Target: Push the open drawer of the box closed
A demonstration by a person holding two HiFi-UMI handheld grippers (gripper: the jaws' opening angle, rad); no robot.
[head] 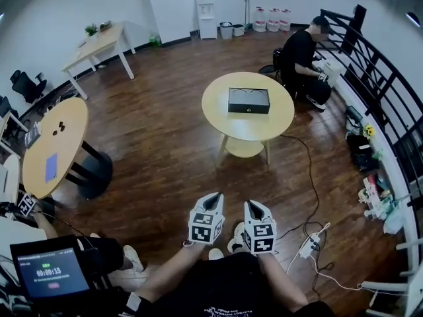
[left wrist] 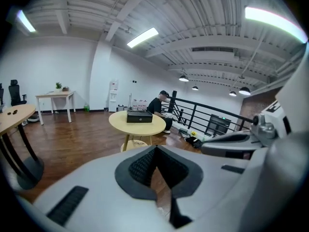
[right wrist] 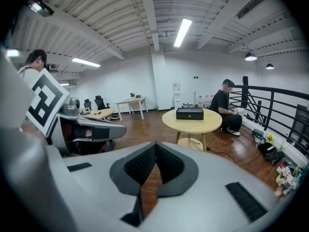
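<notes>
I hold both grippers low at 6 o'clock in the head view, side by side, tips aimed toward 12. My left gripper (head: 213, 195) is closed tip to tip on nothing, and my right gripper (head: 253, 204) is the same. My left forearm (head: 165, 274) and right forearm (head: 281, 282) angle inward.

Wooden floor (head: 158, 131) with a round bench (head: 248, 129) at centre; a cable (head: 310, 170) trails from it toward a power strip (head: 308, 245). Right: seated person (head: 301, 55) beside the black railing (head: 373, 78). Left: oval bench (head: 56, 137) carrying a blue card (head: 51, 167). Far wall: rectangular bench (head: 99, 43), potted plant (head: 91, 29), water dispenser (head: 206, 8). Lower left: tablet (head: 51, 273) showing a timer.
</notes>
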